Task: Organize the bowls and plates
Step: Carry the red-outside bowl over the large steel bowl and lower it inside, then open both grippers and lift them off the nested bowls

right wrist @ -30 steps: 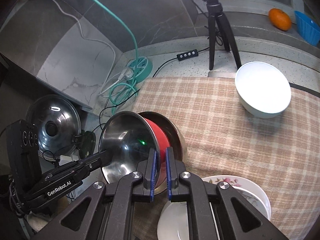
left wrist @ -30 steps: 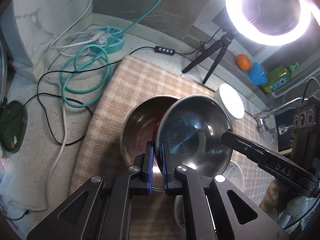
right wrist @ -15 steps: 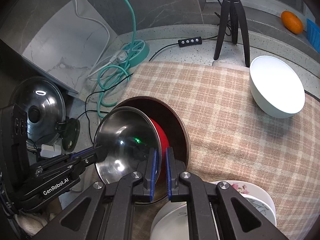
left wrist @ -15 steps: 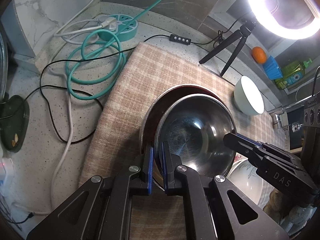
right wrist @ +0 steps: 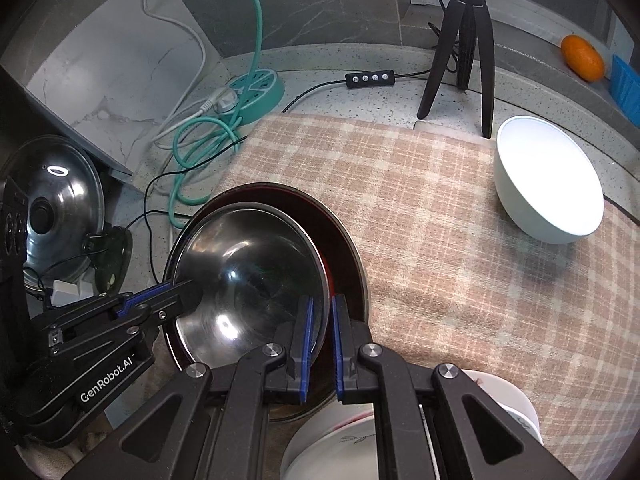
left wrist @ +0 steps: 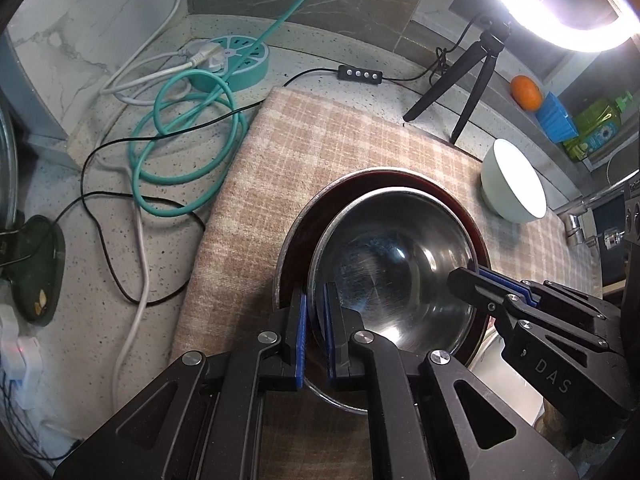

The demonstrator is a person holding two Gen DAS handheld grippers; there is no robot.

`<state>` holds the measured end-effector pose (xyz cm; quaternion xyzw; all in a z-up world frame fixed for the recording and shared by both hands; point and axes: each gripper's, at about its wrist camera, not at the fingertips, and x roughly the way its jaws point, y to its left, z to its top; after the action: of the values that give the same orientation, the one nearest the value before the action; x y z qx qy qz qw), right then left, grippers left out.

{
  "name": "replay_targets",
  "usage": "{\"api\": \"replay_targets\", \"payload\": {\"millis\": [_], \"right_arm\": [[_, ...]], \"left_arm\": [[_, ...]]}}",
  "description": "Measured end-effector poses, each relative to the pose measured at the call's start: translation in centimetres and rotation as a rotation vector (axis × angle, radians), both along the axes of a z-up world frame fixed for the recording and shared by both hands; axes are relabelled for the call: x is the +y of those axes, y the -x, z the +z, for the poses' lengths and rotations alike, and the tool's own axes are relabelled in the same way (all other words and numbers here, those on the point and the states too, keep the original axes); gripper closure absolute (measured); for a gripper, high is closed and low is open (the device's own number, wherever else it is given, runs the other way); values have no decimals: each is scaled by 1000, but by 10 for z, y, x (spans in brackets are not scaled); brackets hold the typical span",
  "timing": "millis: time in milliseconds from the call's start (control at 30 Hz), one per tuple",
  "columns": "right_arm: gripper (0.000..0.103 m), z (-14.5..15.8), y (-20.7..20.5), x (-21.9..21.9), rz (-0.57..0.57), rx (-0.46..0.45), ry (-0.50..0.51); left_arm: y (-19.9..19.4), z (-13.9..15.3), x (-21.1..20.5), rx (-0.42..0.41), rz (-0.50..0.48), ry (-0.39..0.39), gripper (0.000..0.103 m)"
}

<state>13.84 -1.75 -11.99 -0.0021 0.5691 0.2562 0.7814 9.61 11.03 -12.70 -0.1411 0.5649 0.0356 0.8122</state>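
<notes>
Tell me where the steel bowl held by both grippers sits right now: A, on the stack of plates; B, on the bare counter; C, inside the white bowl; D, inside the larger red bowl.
D: the steel bowl, gripped at its rim by the left gripper and the right gripper, is nested in the red bowl.

My left gripper (left wrist: 315, 336) points steeply down, and its two blue pads are squeezed tight on the rim of the steel bowl (left wrist: 394, 264). My right gripper (right wrist: 320, 340) points down too, pinching the rim on the other side.
</notes>
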Motion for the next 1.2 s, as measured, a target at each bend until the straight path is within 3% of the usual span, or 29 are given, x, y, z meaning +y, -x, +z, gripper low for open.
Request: {"api": "replay_targets", "payload": {"millis": [367, 600, 1000, 1133, 1200], "right_arm": [[88, -1, -2, 1, 8, 2, 14], [78, 0, -1, 2, 19, 4, 9], [76, 2, -1, 0, -1, 3, -5], [65, 8, 6, 11, 51, -50, 24], [65, 10, 7, 13, 46, -57, 23]], "left_arm": [[-3, 0, -3, 13, -12, -1, 92], [-6, 1, -8, 14, -18, 6, 90], [-2, 17, 0, -28, 5, 10, 90], [-1, 19, 4, -37, 15, 26, 90], [0, 20, 6, -40, 21, 31, 90]]}}
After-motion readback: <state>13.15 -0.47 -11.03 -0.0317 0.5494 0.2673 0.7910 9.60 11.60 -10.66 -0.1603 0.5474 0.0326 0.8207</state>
